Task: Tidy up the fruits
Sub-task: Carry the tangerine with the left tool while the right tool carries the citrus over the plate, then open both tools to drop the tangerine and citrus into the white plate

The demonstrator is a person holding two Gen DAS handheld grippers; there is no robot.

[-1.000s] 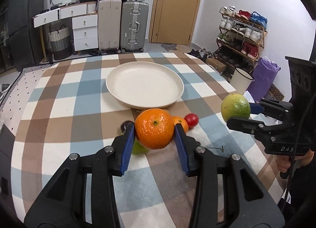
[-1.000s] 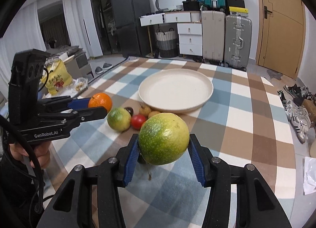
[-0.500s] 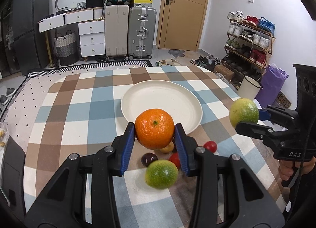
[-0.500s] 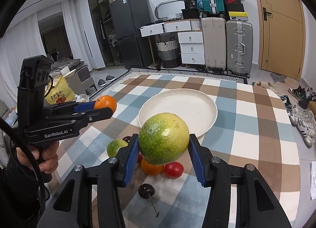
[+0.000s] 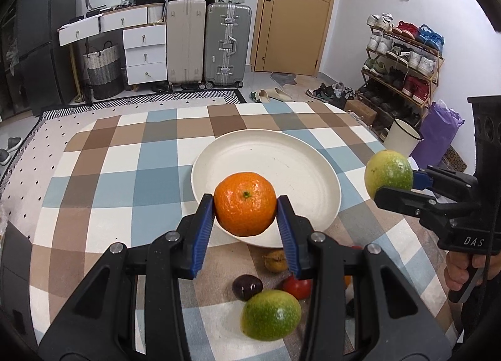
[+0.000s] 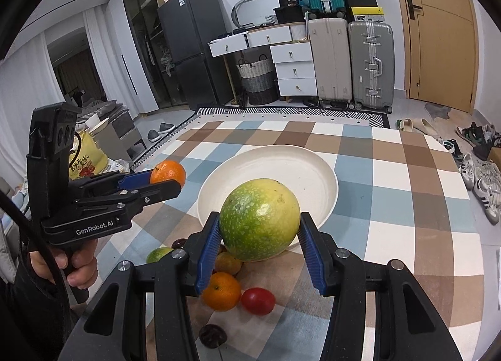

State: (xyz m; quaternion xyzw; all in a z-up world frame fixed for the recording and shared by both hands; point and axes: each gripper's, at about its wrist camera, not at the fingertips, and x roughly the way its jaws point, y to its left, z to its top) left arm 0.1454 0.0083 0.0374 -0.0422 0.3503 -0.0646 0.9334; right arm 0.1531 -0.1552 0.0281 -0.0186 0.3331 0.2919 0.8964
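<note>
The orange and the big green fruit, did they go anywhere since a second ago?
Yes. Both hands carried them forward toward the white plate, and the loose fruit on the checked cloth slid back under the fingers. The left gripper holds the orange at the plate's near edge; the right gripper holds the green fruit near it. Unchanged: both grips are tight and the plate is empty.

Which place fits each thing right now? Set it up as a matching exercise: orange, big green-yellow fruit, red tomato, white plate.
Things:
1. orange
2. big green-yellow fruit
3. red tomato
4. white plate

Places:
A. lying on the checked cloth
B. empty, on the table
C. clamped in the left claw
D. clamped in the right claw

Pairs: 1-C, 2-D, 3-A, 4-B
</note>
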